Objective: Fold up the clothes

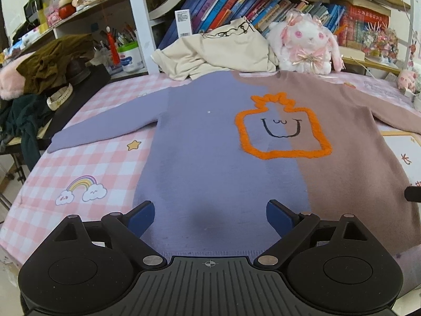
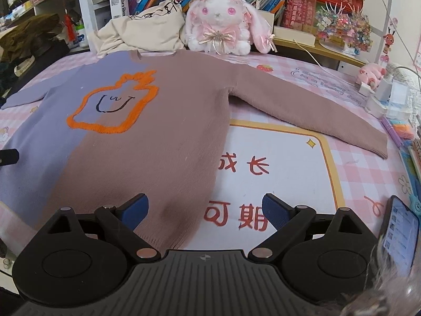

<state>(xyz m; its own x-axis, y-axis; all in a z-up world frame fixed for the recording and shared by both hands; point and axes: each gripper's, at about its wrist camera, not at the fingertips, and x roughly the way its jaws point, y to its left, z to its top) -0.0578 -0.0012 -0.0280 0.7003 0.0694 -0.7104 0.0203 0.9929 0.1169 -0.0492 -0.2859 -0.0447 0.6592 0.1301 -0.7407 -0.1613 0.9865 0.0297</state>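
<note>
sweater flat, phone right view only

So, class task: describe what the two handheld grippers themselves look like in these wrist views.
The left gripper and the right gripper look alike: a black ribbed body with a small crosshair mark, two round black discs, black linkage arms with silver pivot pins, and blue ribbed pads on the fingers. No cables or sleeves show.

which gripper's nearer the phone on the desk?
Right. The right gripper hangs open over the sweater's brown hem corner, with the phone just beyond its right finger. The left gripper is open over the purple hem, further away.
</note>
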